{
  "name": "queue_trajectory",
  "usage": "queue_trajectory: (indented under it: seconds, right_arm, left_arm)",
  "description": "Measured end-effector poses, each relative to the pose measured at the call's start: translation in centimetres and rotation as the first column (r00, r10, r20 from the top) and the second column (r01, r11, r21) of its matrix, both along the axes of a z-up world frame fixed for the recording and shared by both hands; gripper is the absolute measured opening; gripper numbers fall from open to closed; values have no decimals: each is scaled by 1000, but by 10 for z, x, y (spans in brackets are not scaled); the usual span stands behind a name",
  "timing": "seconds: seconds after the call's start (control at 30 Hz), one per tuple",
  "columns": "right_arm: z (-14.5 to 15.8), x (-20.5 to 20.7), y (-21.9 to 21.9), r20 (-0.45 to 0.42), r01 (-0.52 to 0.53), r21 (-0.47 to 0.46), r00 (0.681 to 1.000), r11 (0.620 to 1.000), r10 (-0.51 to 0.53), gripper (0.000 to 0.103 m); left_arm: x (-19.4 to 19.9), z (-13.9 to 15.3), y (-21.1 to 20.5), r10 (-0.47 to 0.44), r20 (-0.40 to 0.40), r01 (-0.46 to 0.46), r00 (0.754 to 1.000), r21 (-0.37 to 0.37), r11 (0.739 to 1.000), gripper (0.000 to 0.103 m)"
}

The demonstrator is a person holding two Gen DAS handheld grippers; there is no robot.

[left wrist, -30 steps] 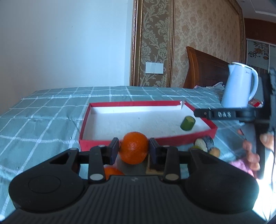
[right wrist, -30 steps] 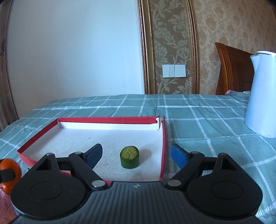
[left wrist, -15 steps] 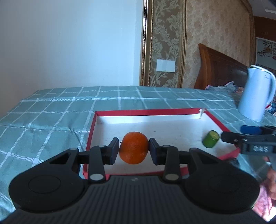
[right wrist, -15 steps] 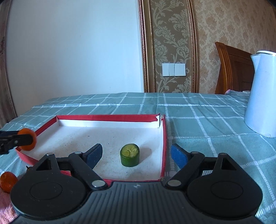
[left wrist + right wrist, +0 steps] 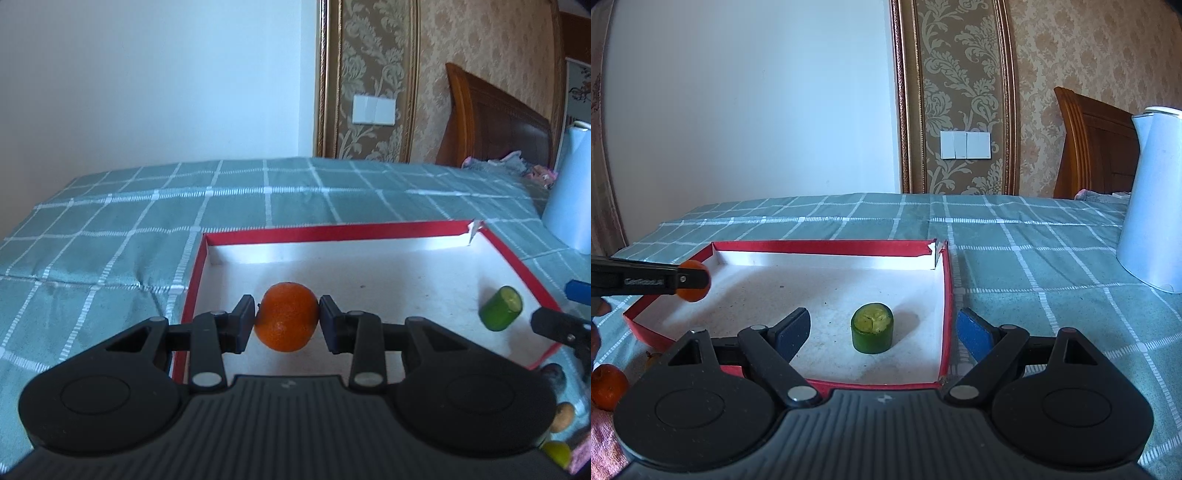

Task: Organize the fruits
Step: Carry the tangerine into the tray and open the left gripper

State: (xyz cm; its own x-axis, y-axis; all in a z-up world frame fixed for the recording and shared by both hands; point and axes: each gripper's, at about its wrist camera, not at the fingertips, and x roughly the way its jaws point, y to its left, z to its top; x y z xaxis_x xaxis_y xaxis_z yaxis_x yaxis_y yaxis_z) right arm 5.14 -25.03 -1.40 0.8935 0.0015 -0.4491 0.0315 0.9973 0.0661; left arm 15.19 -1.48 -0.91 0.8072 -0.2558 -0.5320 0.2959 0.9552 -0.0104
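My left gripper (image 5: 287, 319) is shut on an orange mandarin (image 5: 286, 316), held in the air over the near left part of a red box lid with a white inside (image 5: 332, 233). The right wrist view shows that mandarin (image 5: 696, 280) at the lid's left rim (image 5: 827, 246). A green cucumber piece (image 5: 872, 327) stands on end inside the lid near its right wall; it appears at the lid's right side (image 5: 501, 308) in the left wrist view. My right gripper (image 5: 882, 328) is open, its fingers set wide either side of the cucumber piece without touching it.
A second mandarin (image 5: 607, 382) lies on the cloth left of the lid. Several small fruits (image 5: 561, 417) lie by the lid's near right corner. A white kettle (image 5: 1154, 199) stands at the right on the green checked tablecloth (image 5: 1034, 266). A wooden headboard is behind.
My left gripper has carried the mandarin forward from in front of the lid to above its inside. The right gripper has stayed still and open.
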Motion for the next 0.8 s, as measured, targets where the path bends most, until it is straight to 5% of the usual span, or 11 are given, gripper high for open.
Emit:
queue_trajectory:
  seconds: [0.47,0.67,0.73,0.8]
  right_arm:
    - [-3,3,3,-26,-5,-10,1000,1000,5,87]
    - [-3,4,2,-25,0,-9,1000,1000,0,87]
    - [-3,4,2,-26,2,-12,1000,1000,-2,87]
    - [-4,4,1,-26,6,-14,1000,1000,-6,87]
  left_arm:
    - [21,-6,-2,35,-100,-33,994,23,999,41]
    - [8,4,6,87,-38,-86,995,37,996,64]
    - [-2,9,11,97,-6,-97,995,25,995,83]
    - [-18,17,16,122,40,-122,992,20,992,88]
